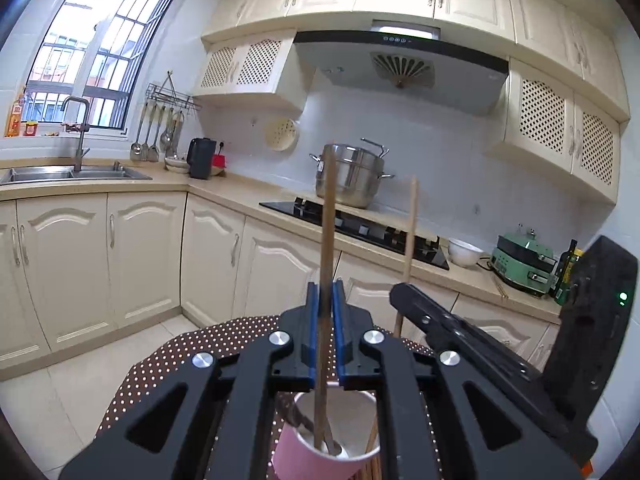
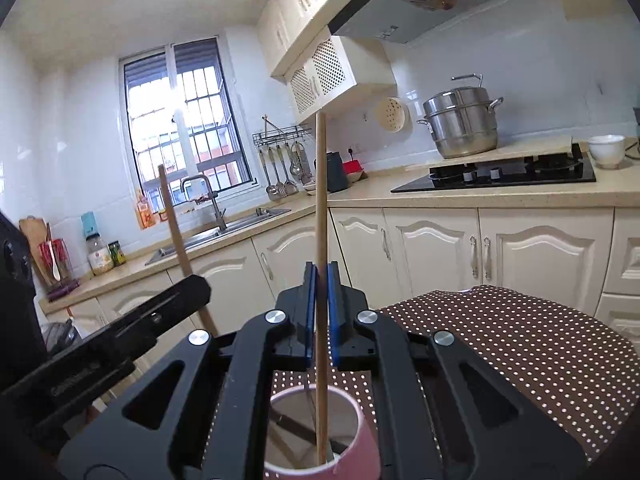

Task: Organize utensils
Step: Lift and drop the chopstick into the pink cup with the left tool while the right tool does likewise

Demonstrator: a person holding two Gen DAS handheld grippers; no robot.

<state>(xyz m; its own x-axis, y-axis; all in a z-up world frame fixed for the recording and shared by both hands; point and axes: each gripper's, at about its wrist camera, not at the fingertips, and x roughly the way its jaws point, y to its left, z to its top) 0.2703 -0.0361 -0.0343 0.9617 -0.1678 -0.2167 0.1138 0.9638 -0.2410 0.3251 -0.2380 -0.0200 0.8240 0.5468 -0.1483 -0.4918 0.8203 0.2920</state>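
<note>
Two light, stiff wooden chopsticks [image 1: 326, 240] [image 2: 320, 240], pinched mid-shaft between pressed-together blue pads [image 1: 314, 320] [image 2: 309, 312], over an easily tipped pink paper cup [image 1: 320, 460].

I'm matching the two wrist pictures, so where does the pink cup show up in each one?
Left wrist view: pink cup at bottom centre, below the left gripper.
Right wrist view: pink cup at bottom centre, below the right gripper.
Shared landmark: steel steamer pot.

steel steamer pot [image 1: 349, 176] on hob [image 1: 356, 226]
</note>
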